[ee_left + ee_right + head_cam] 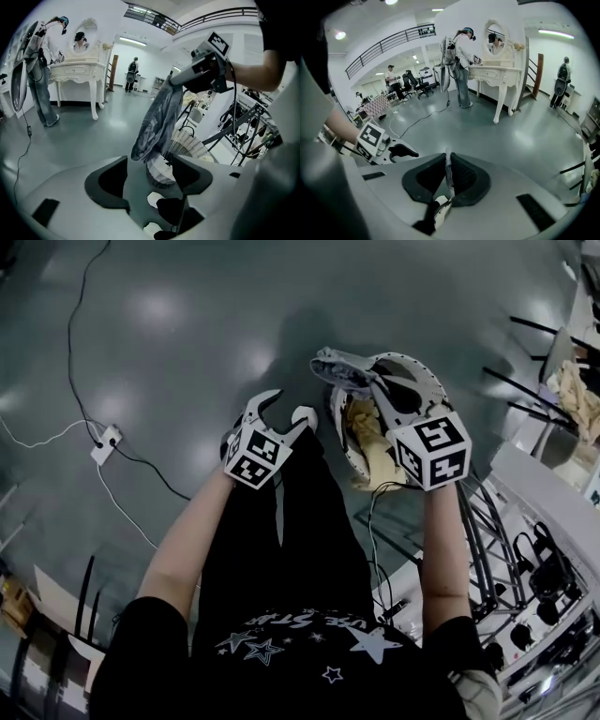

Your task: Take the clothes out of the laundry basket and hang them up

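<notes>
Two risks stand out, and both come from how little cloth I have in hand. In the head view my right gripper (361,381) hangs over the laundry basket (427,390) with a grey garment (339,369) bunched at its tip. Cream clothes (370,442) lie in the basket beneath it. If the grey piece snags on them, I judge it could drag a second item over the rim or be tugged out of my grip. My left gripper (289,407) sits just beside the basket, its fingers spread and holding nothing. In the left gripper view the garment (159,117) hangs in a long twist from the right gripper (176,82), in front of the basket (187,143). A striped part at its lower end dangles between my left fingers (190,176), which stand wide apart and press on nothing, though I cannot tell whether the cloth brushes the finger nearer the basket. Closing here would probably catch a wad rather than an edge, and a wad would be awkward to spread for hanging. In the right gripper view my fingers (461,176) are squeezed together on a thin fold of the garment (449,173) — a narrow pinch that the hanging weight might work loose. The left gripper (411,152) shows off to one side with its jaws parted, and the basket is out of this view.
</notes>
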The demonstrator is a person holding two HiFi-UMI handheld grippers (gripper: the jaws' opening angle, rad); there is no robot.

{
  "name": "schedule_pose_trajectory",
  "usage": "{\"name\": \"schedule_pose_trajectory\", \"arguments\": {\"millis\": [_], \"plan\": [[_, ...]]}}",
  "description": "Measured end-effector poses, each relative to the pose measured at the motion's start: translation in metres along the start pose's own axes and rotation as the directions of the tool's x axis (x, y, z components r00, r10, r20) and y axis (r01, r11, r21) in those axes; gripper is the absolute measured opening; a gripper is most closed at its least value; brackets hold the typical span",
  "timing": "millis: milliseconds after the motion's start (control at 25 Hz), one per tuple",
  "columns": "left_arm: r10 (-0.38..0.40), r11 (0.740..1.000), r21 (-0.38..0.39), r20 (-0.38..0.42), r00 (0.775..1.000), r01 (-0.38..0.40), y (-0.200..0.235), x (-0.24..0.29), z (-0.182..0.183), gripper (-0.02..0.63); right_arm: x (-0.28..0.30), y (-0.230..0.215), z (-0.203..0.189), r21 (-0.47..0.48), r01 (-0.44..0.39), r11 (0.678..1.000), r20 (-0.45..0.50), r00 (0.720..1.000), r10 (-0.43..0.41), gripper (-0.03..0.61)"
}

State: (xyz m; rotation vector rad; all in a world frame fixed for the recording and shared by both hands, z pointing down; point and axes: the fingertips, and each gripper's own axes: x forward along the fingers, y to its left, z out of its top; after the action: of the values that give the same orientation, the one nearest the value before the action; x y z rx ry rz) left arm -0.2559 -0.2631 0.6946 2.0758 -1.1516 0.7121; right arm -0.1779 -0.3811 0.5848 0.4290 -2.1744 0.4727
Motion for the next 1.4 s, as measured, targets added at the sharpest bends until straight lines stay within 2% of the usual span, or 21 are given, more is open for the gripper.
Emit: {"name": "schedule_pose_trajectory", "arguments": {"millis": [160,320,520,760,920,1000,1120,1160,1240,1280,1320,1400], "plan": [[0.032,0.998,0.052,-0.052,0.998,-0.029,0.006,0.022,-0.015,0.319,-0.030,0.021,0.017,-0.028,-0.023,0.999,0.047,0.999,0.024,0.029],[-0.005,0.995,0.097,-0.120,0.993,0.017,-0.005,0.047,-0.024,0.336,-0.057,0.041,0.029,-0.049,-0.037,0.998,0.086,0.996,0.041,0.029],[0.026,0.985,0.172,-0.079,0.997,-0.013,-0.012,0.066,0.001,0.356,-0.083,0.054,0.031,-0.062,-0.053,0.997,0.114,0.992,0.060,0.029],[0.013,0.960,0.280,-0.106,0.994,0.017,-0.021,0.089,0.013,0.365,-0.097,0.062,0.031,-0.059,-0.069,0.996,0.141,0.987,0.077,0.029],[0.033,0.929,0.369,-0.139,0.990,0.021,-0.023,0.105,0.009,0.365,-0.105,0.064,0.035,-0.054,-0.056,0.997,0.163,0.985,0.064,0.029],[0.034,0.926,0.377,-0.150,0.988,0.025,-0.026,0.110,0.007,0.365,-0.113,0.065,0.039,-0.053,-0.039,0.998,0.181,0.982,0.048,0.029],[0.039,0.939,0.343,-0.123,0.992,0.006,-0.029,0.109,0.017,0.359,-0.125,0.065,0.042,-0.048,-0.015,0.999,0.207,0.978,0.025,0.029],[0.045,0.941,0.338,-0.108,0.993,-0.006,-0.030,0.106,0.022,0.335,-0.128,0.065,0.042,-0.043,-0.006,0.999,0.213,0.977,0.015,0.029],[0.068,0.935,0.353,-0.076,0.995,-0.037,-0.030,0.099,0.031,0.177,-0.134,0.064,0.038,-0.027,0.016,1.000,0.223,0.975,-0.010,0.029],[0.075,0.928,0.369,-0.065,0.995,-0.046,-0.032,0.093,0.034,0.121,-0.138,0.065,0.036,-0.017,0.027,0.999,0.228,0.973,-0.022,0.029],[0.074,0.922,0.384,-0.064,0.995,-0.044,-0.034,0.086,0.035,0.081,-0.142,0.067,0.034,-0.008,0.038,0.999,0.233,0.972,-0.035,0.029],[0.060,0.912,0.409,-0.077,0.995,-0.023,-0.037,0.070,0.039,0.052,-0.153,0.070,0.032,0.010,0.068,0.998,0.249,0.966,-0.068,0.029]]}}
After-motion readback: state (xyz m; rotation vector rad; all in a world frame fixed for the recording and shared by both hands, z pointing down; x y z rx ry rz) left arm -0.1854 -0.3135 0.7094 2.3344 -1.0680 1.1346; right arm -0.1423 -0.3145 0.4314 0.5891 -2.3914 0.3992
